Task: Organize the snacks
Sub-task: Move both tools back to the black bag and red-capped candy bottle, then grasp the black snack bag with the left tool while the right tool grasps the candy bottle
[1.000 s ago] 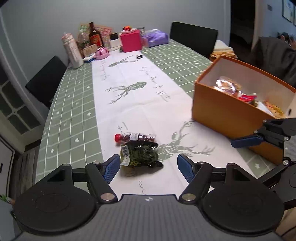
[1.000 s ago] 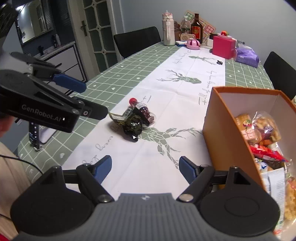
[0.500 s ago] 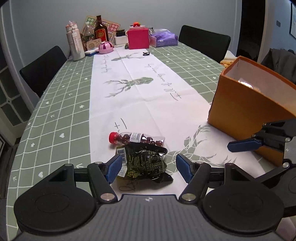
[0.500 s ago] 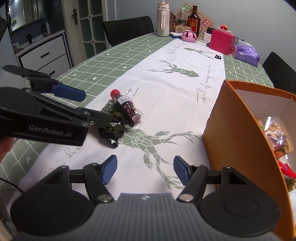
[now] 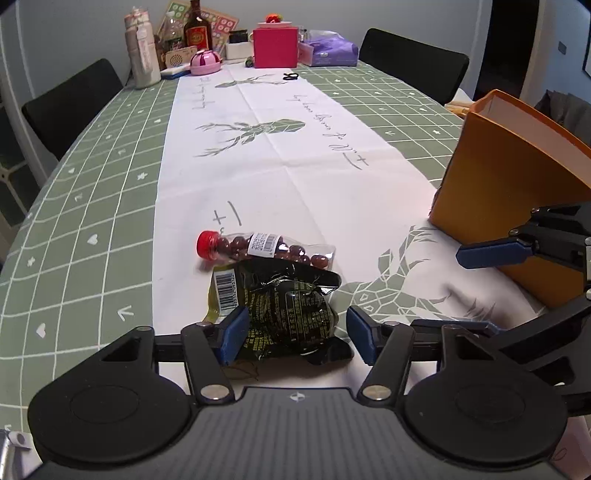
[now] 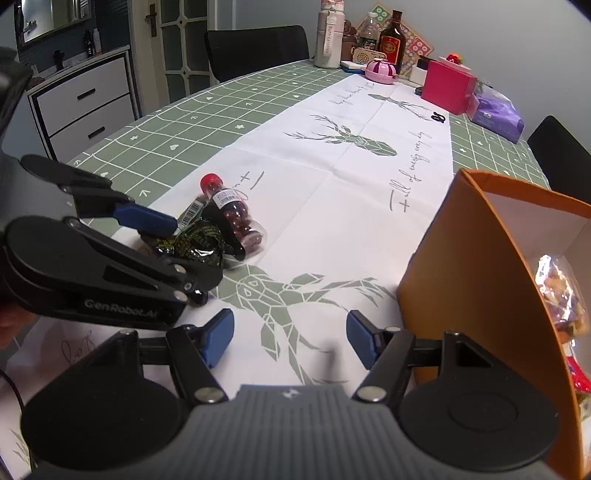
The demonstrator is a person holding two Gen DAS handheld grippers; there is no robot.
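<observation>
A long table (image 5: 92,206) carries a green grid cloth with a white runner (image 5: 280,162) printed with deer down its middle. Black chairs stand around it, and a white drawer cabinet (image 6: 85,107) sits against the wall. At the far end cluster one pink box (image 5: 275,46), one brown bottle (image 5: 195,31) and a purple packet (image 5: 330,48).

One orange box (image 6: 476,266) stands on the right side, holding bagged snacks (image 6: 561,295).

Two snacks lie on the runner, touching: a dark green packet (image 5: 284,314) and, just behind it, a clear red-capped tube of dark round sweets (image 5: 266,249).

The left gripper (image 5: 293,338) has its jaws apart on either side of the packet. The right gripper (image 6: 290,339) hovers over bare runner, jaws apart.
</observation>
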